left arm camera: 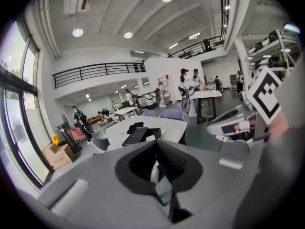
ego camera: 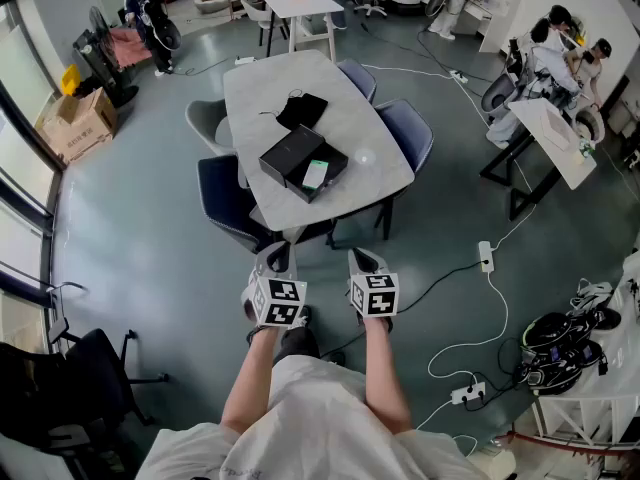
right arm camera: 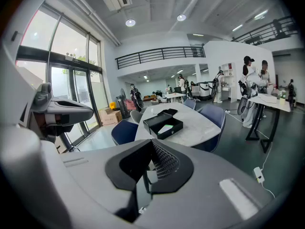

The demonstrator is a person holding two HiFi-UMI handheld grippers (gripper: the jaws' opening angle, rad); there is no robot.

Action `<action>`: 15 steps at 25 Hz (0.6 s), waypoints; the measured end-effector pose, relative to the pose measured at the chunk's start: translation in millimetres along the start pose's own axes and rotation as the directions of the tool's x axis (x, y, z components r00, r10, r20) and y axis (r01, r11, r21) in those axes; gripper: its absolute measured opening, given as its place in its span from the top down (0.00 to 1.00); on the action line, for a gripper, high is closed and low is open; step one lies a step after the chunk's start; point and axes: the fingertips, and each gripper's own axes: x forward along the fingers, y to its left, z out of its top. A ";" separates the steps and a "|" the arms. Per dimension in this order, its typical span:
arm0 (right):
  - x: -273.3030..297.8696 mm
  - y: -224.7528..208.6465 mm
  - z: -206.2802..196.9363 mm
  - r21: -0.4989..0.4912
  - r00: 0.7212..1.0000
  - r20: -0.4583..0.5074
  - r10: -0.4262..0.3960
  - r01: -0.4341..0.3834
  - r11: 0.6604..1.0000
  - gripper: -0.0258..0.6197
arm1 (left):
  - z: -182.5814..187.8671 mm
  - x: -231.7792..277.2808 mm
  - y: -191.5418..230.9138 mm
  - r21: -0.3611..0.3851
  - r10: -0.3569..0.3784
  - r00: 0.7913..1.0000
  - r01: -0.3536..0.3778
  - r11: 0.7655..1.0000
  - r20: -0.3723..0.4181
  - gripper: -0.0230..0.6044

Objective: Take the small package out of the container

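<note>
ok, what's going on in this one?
A person stands back from the light grey table, a claw in each hand. The left claw and right claw are both shut and empty. The open black box on the table holds the small pale green package, untouched; its black lid lies alongside.

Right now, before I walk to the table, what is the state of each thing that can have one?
container: open, standing on the table.
lid: off, lying beside the container.
small package: inside the container, not yet taken out.
left tongs: shut, empty, short of the table.
right tongs: shut, empty, short of the table.
</note>
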 end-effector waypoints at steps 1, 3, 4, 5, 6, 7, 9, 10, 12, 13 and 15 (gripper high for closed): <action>-2.8 1.9 0.1 0.001 1.000 0.004 0.006 -0.006 1.000 0.96 | -0.1 -2.1 -3.4 -0.019 -0.016 1.000 0.016 1.000 0.000 0.88; -8.0 5.6 -0.1 0.004 1.000 0.013 0.019 -0.019 1.000 0.96 | -0.5 -5.2 -9.4 -0.042 -0.041 0.999 0.041 0.998 0.002 0.88; -10.4 7.1 -0.6 0.004 1.000 0.016 0.026 -0.026 1.000 0.96 | -1.0 -6.1 -11.4 -0.047 -0.050 0.999 0.050 0.998 0.004 0.88; -12.6 8.1 -1.2 0.004 0.999 0.019 0.032 -0.032 0.999 0.96 | -1.5 -6.8 -12.8 -0.053 -0.056 0.998 0.056 0.997 0.009 0.88; -15.0 8.5 -1.8 0.003 0.999 0.021 0.036 -0.036 0.999 0.96 | -2.0 -7.5 -13.9 -0.060 -0.061 0.998 0.062 0.996 0.016 0.88; -17.2 8.3 -2.0 0.002 0.999 0.024 0.038 -0.038 0.999 0.96 | -2.7 -8.0 -15.3 -0.070 -0.066 0.998 0.068 0.995 0.022 0.88; -20.4 7.4 -1.6 0.005 0.999 0.028 0.043 -0.043 0.999 0.96 | -6.1 -9.3 -19.4 -0.109 -0.089 0.996 0.091 0.990 0.029 0.88; -21.3 7.3 -1.5 0.008 0.998 0.029 0.049 -0.049 0.999 0.96 | -8.3 -10.1 -21.7 -0.140 -0.105 0.994 0.109 0.984 0.036 0.88; -23.2 8.9 -1.3 0.005 0.997 0.035 0.074 -0.074 0.997 0.96 | -11.9 -12.3 -27.1 -0.198 -0.145 0.987 0.156 0.968 0.066 0.88; -24.9 10.8 -0.3 -0.010 0.995 0.046 0.092 -0.091 0.996 0.96 | -12.5 -13.5 -30.6 -0.215 -0.166 0.982 0.181 0.960 0.087 0.88; -28.3 16.6 1.8 -0.068 0.990 0.064 0.127 -0.123 0.990 0.96 | -10.1 -16.5 -36.5 -0.227 -0.194 0.973 0.218 0.949 0.127 0.88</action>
